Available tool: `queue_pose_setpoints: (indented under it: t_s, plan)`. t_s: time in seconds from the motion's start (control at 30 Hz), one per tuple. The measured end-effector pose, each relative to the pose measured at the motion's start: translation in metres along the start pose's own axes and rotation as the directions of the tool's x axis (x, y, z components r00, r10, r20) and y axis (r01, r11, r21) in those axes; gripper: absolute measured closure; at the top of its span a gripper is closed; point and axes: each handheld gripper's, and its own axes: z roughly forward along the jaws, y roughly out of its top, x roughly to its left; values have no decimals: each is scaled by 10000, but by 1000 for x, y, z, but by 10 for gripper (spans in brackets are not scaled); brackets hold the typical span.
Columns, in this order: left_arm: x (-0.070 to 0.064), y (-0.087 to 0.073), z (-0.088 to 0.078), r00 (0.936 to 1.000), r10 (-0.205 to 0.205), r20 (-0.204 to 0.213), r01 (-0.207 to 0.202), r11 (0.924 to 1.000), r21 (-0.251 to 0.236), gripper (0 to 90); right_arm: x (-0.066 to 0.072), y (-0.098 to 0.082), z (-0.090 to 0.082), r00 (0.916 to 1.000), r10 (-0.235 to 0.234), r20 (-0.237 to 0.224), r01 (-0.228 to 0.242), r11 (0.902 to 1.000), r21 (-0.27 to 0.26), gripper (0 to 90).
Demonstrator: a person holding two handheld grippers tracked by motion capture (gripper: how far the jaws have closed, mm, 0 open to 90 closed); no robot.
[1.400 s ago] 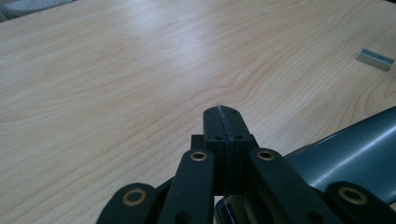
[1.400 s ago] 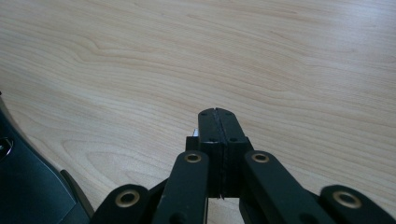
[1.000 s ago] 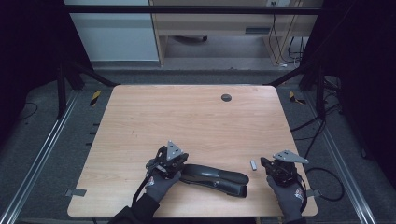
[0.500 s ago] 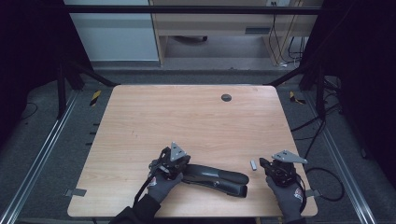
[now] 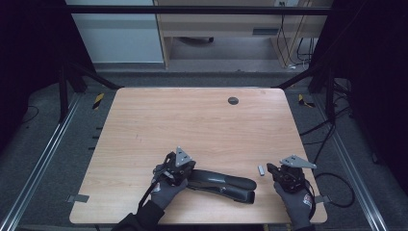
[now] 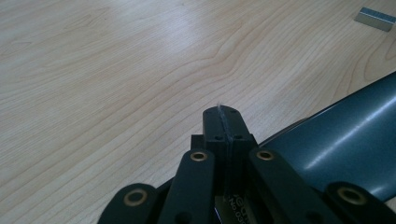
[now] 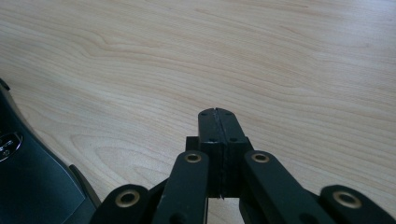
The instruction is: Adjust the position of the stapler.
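With both sets of jaws pressed together and empty, I hold left gripper [image 5: 179, 166] just beside the stapler [image 5: 226, 183] lying flat at the worktop's [image 5: 192, 120] near edge, right gripper [image 5: 287, 174] near the small metal block [image 5: 261, 170], probably staged for pickup.

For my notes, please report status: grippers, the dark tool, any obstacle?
Left gripper shut, empty, beside dark tool. Right gripper shut, empty, near small grey block. Tool flat on table. Nothing in the way.
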Motion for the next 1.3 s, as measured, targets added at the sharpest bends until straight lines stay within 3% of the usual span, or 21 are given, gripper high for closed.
queue_pose_setpoints:
  t_s: [0.27,0.7,0.9,1.03,1.2,1.3]
  plan:
    - [-3,-1,-3,9998,162,-74,-160,9998,145,900,1,0,-1,9999,70,-84,-70,10000,2,900]
    - [-6,-2,-5,9994,301,-168,-297,9994,198,900,10,-7,-4,9959,148,-890,-123,9995,289,900]
    - [-6,-3,-5,9994,285,-180,-282,9994,195,900,13,-10,-6,9950,122,-993,-98,9996,249,900]
    - [-1,-2,-11,9988,25,-482,-29,10000,-90,898,18,-15,-9,9911,225,-1309,-172,9990,414,900]
    - [11,-2,-28,9958,-429,-812,376,9972,-651,892,24,-19,-9,9851,-1,-1718,78,9990,440,900]
    - [23,-9,-50,9903,-723,-1184,603,9930,-1019,888,31,-23,-11,9793,27,-2026,82,9986,530,900]
